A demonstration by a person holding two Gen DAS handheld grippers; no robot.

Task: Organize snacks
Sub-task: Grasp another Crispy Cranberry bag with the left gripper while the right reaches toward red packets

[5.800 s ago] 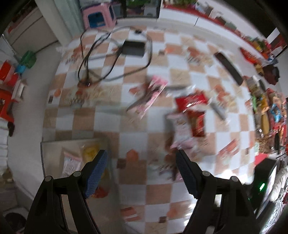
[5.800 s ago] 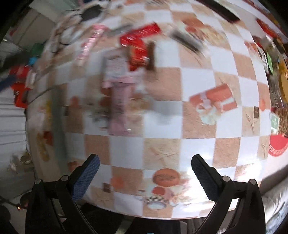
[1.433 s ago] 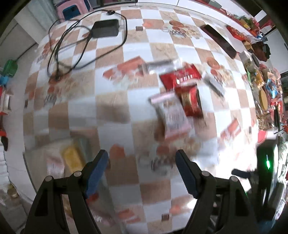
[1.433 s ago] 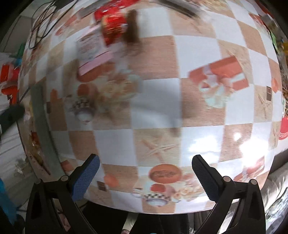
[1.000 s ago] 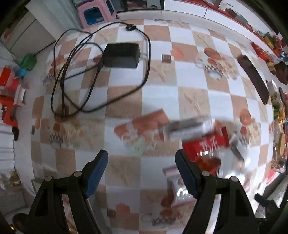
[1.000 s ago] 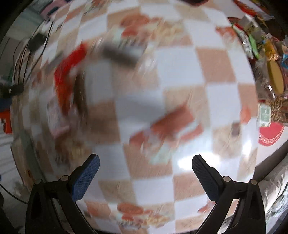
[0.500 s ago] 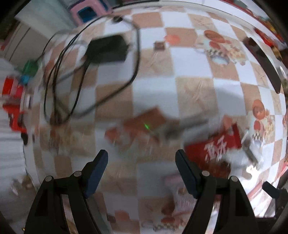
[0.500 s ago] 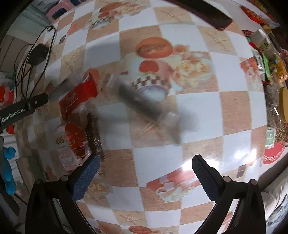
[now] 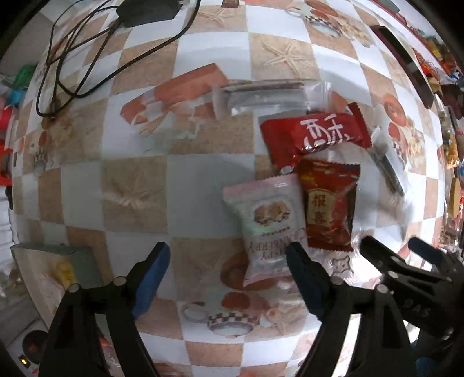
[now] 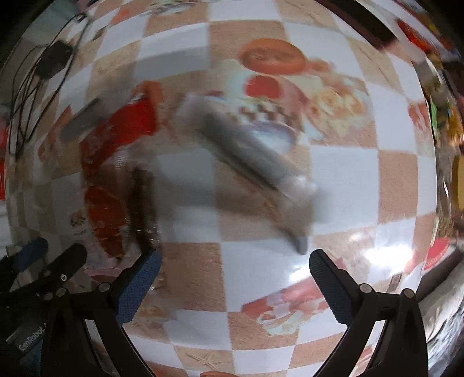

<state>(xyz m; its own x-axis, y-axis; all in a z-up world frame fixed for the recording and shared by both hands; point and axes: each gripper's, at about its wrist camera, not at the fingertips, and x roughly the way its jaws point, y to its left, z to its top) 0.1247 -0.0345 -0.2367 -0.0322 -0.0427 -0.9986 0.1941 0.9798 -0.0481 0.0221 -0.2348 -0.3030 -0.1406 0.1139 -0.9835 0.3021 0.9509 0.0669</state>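
1. The left hand-held gripper (image 9: 227,265) points straight down over the checkered worktop (image 9: 133,191); its jaws stand wide, have just been opening further, and grip nothing. Bare cloth lies between them.
2. Its right finger overlaps the lower corner of a pink snack packet (image 9: 268,223); whether they touch cannot be told.
3. A clear box (image 9: 58,261) holding a yellow packet sits at the near left edge of the worktop, just beside the left finger.
4. The right hand-held gripper (image 10: 233,274) also hangs wide and empty over open checkered squares; its tips show at the lower right of the left wrist view.
5. A dark red packet (image 9: 329,207) lies touching the pink one's right side. Above them lies a bright red packet (image 9: 316,133) with white lettering.
6. A long clear-wrapped stick (image 9: 266,95) lies flat just beyond the bright red packet, touching its top edge. Another clear-wrapped stick (image 10: 249,150) lies slanted ahead of the right hand-held gripper, blurred, with free worktop around it.
7. Left of the snack cluster the worktop is open out to its left edge.
8. Far off, a black adapter (image 9: 148,10) and its looped cable (image 9: 72,58) lie near the far left edge.
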